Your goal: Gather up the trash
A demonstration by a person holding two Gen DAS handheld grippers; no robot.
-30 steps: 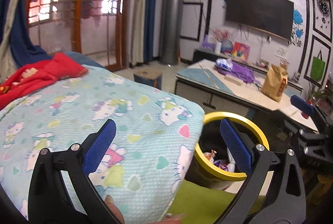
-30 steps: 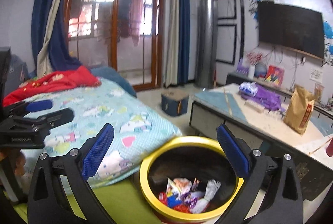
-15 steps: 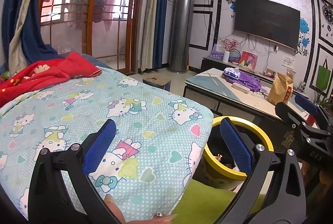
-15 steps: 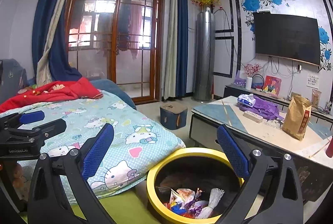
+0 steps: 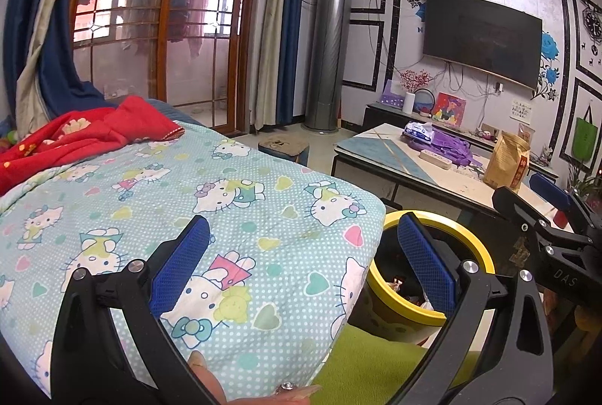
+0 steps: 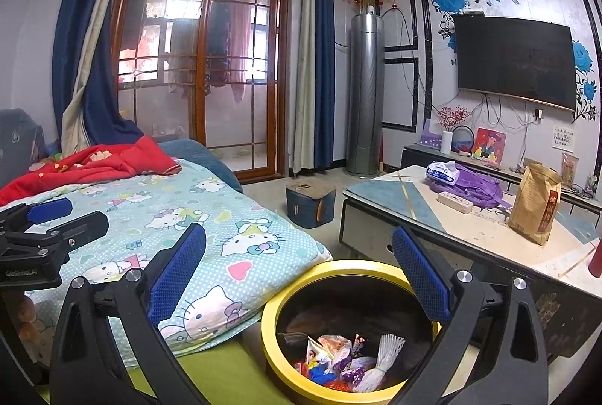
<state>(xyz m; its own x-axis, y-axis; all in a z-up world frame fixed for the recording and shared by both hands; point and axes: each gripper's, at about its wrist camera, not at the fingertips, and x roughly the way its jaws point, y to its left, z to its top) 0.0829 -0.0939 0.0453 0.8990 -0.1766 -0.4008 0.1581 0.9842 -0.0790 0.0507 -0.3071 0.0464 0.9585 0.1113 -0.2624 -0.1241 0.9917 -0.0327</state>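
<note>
Crumpled wrappers [image 6: 340, 360] lie in the yellow-rimmed bin [image 6: 289, 282], which stands on the floor between bed [image 6: 240, 247] and counter [image 6: 485, 232], within easy dropping reach. Right hand-held gripper [image 6: 299, 271] hangs above it, spread wide and empty; left hand-held gripper [image 5: 301, 264] likewise, over the blanket [image 5: 233, 187].

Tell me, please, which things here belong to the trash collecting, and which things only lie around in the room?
For the job:
- yellow bin
- wrappers inside the bin
- left tongs, open and empty
- right tongs, open and empty

Only lying around:
- cartoon-cat blanket
- red cloth
- brown paper bag
- purple backpack
- television
</note>
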